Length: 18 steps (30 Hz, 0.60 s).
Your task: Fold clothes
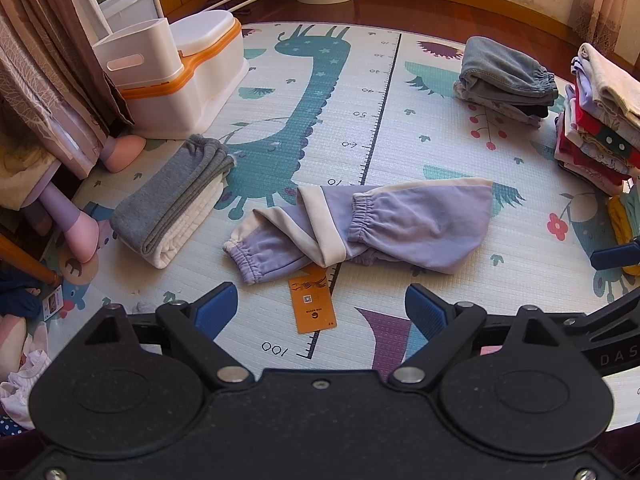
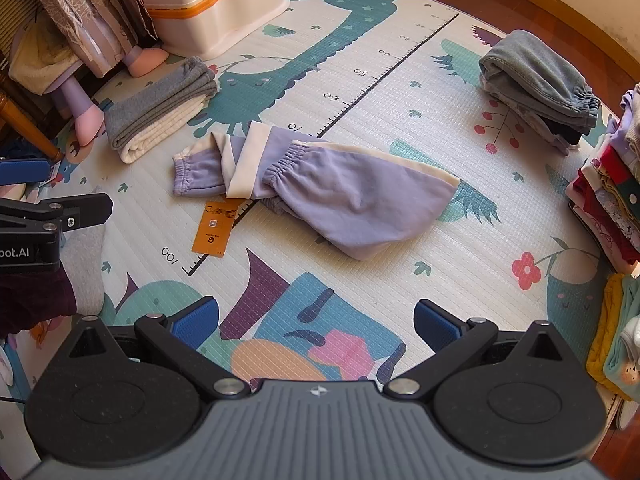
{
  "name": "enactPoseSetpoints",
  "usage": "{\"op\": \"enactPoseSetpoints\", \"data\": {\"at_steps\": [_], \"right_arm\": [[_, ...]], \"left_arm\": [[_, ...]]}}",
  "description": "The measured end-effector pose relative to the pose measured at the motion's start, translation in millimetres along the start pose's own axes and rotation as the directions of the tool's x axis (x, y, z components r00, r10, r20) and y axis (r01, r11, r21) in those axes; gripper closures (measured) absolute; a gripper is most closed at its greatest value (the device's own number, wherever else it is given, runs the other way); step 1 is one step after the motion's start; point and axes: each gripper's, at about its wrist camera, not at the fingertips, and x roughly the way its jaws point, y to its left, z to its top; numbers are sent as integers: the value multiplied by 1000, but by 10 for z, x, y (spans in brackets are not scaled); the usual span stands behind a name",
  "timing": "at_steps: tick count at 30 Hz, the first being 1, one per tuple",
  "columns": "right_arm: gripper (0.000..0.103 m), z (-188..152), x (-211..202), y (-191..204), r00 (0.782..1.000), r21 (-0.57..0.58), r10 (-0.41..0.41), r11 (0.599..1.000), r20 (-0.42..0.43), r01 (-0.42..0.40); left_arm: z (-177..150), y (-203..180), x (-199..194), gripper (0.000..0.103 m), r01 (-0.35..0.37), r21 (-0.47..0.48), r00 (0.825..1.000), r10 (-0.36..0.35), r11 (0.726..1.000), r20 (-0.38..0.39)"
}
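Left wrist view: the left tongs (image 1: 321, 312) are being held wide open above the play mat (image 1: 400, 128), w/ nothing gripped between the blue pads. Just ahead, the purple pants (image 1: 380, 224) are being shown lying crumpled on the mat, cream stripe folded over, one cuffed leg pointing toward the tongs. An orange card (image 1: 313, 300) is being partly covered by the pants' near edge. To the left, a folded gray and white stack (image 1: 172, 204) is lying near a white and orange potty (image 1: 188, 76). Far right, a gray folded pile (image 1: 504, 80) and a tall stack of mixed clothes (image 1: 600, 120) are being kept at the mat's edge. One blue pad of the right tongs (image 1: 616, 256) is being glimpsed at the right edge.

Right wrist view: the right tongs (image 2: 316, 322) are likewise being held wide open, nothing gripped, over the mat (image 2: 460, 272). The pants (image 2: 320, 184) are lying ahead, centre-left, apart from the tongs; the card (image 2: 214, 228) is touching their near-left edge. The gray and white stack (image 2: 160, 108) is at upper left, the gray pile (image 2: 540, 80) at upper right, the clothes stack (image 2: 612, 192) at far right. The left tongs (image 2: 24, 172) are being seen at the left edge; only part is in frame.
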Motion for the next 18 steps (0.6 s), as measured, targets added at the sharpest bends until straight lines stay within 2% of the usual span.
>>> {"op": "enactPoseSetpoints", "data": {"at_steps": [11,18], "right_arm": [[0,-1,11,-9,1000,3,-5,1000,1,5],[0,93,141,-97,1000,15,9,1000,12,-10]], "left_arm": [[10,46,36,11,-8,-4,1000,8,1000,2],[14,220,263,11,-3,-34,1000,3,999,2]]}}
